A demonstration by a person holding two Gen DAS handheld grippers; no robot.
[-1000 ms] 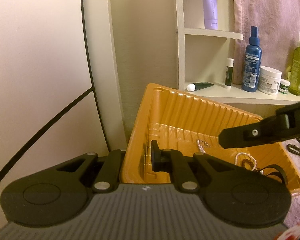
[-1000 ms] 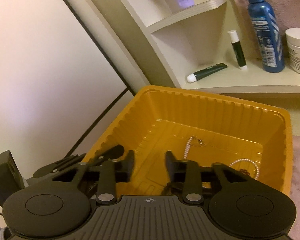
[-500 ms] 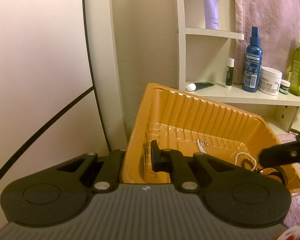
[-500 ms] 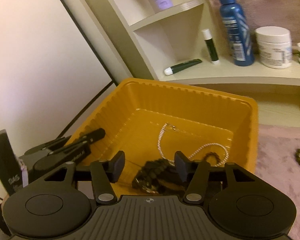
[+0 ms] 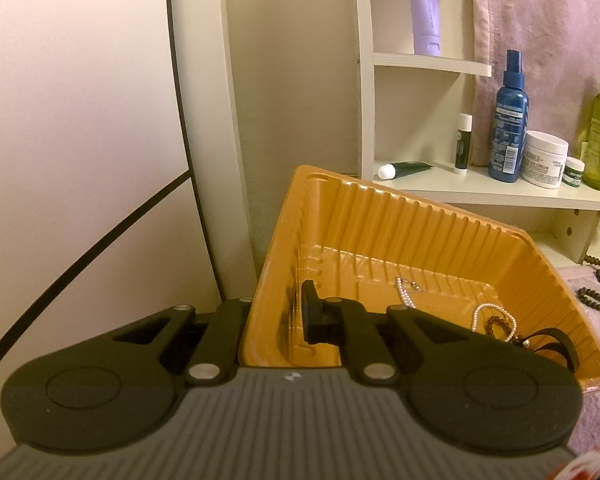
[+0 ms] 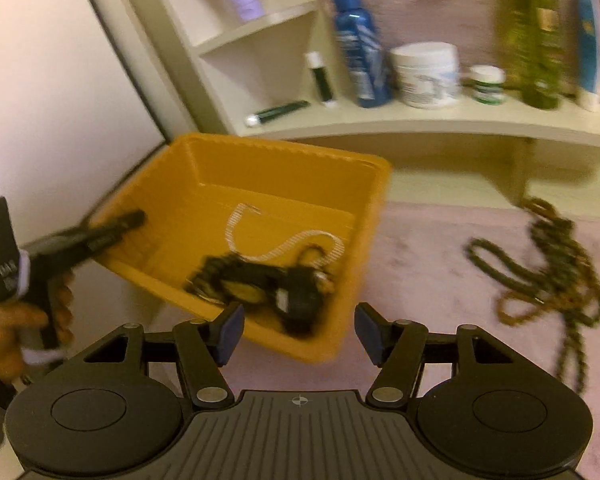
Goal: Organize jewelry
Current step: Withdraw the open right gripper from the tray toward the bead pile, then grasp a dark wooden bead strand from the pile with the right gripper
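Observation:
An orange ribbed tray sits tipped up, and my left gripper is shut on its left wall, one finger inside and one outside. Inside the tray lie a white pearl necklace and a heap of dark beads and black bands. In the right wrist view the tray is blurred, and the left gripper clamps its left rim. My right gripper hovers just in front of the tray's near corner. Its jaws are opening and nothing is between them. Dark bead strands lie on the pink cloth to the right.
A cream shelf behind the tray carries a blue spray bottle, a white jar, a green bottle and small tubes. A pale wall panel stands at the left. A hand holds the left gripper.
My right gripper has drawn back out of the tray toward the right and its jaws have spread wider. It has left the left wrist view. The left gripper and tray stayed put.

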